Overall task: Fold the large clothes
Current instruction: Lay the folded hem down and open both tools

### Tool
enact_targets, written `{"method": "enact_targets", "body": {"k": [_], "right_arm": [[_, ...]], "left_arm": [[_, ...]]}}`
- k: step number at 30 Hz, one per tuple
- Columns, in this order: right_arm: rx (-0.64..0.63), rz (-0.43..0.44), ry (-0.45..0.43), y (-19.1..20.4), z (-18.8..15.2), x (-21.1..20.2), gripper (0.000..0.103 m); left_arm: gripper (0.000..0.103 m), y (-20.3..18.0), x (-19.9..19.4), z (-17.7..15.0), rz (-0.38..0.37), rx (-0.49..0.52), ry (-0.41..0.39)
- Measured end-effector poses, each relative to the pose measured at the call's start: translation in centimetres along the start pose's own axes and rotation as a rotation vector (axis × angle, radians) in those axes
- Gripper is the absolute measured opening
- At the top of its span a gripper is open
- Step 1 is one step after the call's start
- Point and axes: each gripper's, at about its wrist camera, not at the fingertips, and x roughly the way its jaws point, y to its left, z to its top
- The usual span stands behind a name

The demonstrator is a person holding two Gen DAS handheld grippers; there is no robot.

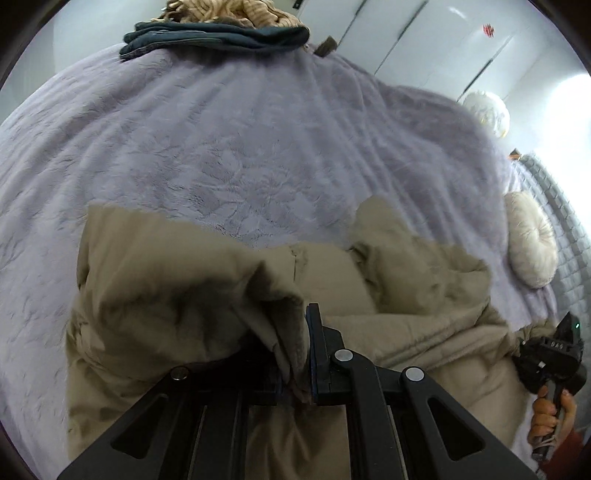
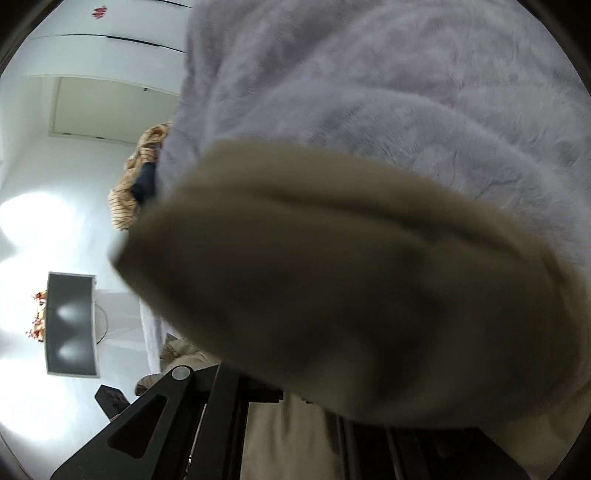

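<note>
A large khaki-beige garment [image 1: 388,302] lies crumpled on a lilac fleece bed cover [image 1: 221,147]. My left gripper [image 1: 299,354] is shut on a bunched fold of this garment and holds it up near the camera. My right gripper [image 1: 532,339] shows at the right edge of the left wrist view, gripping the garment's right edge, held by a hand. In the right wrist view the beige garment [image 2: 351,295] drapes over the fingers and hides them; only the gripper's base shows.
Folded dark blue clothes [image 1: 214,37] and a striped tan garment [image 1: 229,9] lie at the bed's far edge. A round cream cushion [image 1: 532,240] and a grey padded headboard [image 1: 554,192] are on the right. White wardrobes [image 1: 424,33] stand behind. A monitor [image 2: 70,325] stands beside the bed.
</note>
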Motion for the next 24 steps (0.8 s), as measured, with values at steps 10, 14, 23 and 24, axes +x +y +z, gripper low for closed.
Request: {"method": "enact_targets", "body": {"k": [10, 14, 23, 24], "right_arm": [[0.024, 0.006, 0.003, -0.1, -0.1, -0.5, 0.011], [0.030, 0.031, -0.027, 0.5, -0.5, -2.5, 0.052], [-0.283, -0.028, 0.071, 5.9, -4.1, -2.7, 0.018], [-0.320, -0.043, 0.085, 6.4, -4.5, -2.3, 0.016]], "left_arm": [[0.049, -1.7, -2.0, 0.0, 0.045, 0.071, 0.003], [0.064, -2.7, -4.7, -0.7, 0.069, 0.163, -0.025], [0.064, -4.3, -6.3, -1.7, 0.069, 0.252, -0.019], [0.064, -4.5, -5.6, -1.8, 0.070, 0.272, 0.000]]}}
